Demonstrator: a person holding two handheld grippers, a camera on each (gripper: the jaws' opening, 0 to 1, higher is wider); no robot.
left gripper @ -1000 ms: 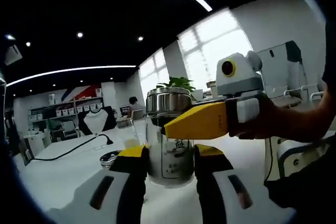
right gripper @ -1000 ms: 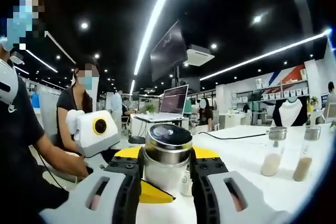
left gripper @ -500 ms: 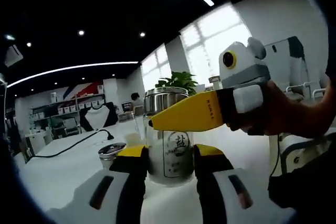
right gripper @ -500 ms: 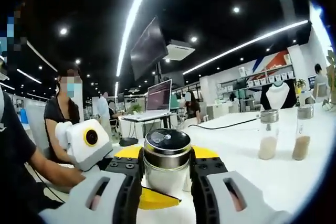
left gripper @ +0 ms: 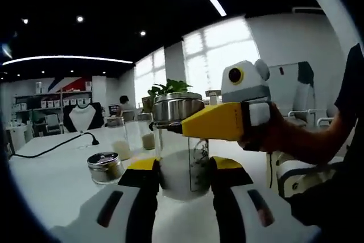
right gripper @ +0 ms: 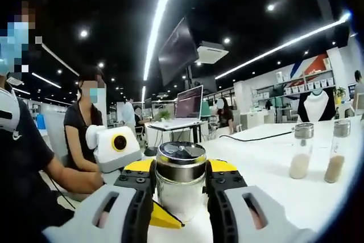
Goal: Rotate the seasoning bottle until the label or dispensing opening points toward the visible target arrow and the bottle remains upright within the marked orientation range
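The seasoning bottle is clear glass with a steel lid and stands upright on the white table. My left gripper is shut on its glass body. The printed label shows faintly at the bottle's right side. My right gripper is shut on the steel lid from above. In the left gripper view it reaches in from the right, held by a hand. In the right gripper view, the left gripper's yellow tip lies under the lid.
A short steel-lidded jar stands left of the bottle, with two taller bottles and a plant behind. A black cable crosses the table. Two filled bottles stand to the right. A seated person and a laptop are beyond.
The label that faced the left camera half a second ago now sits at the bottle's right side. Both views have swung across the room. Both grippers keep their hold.
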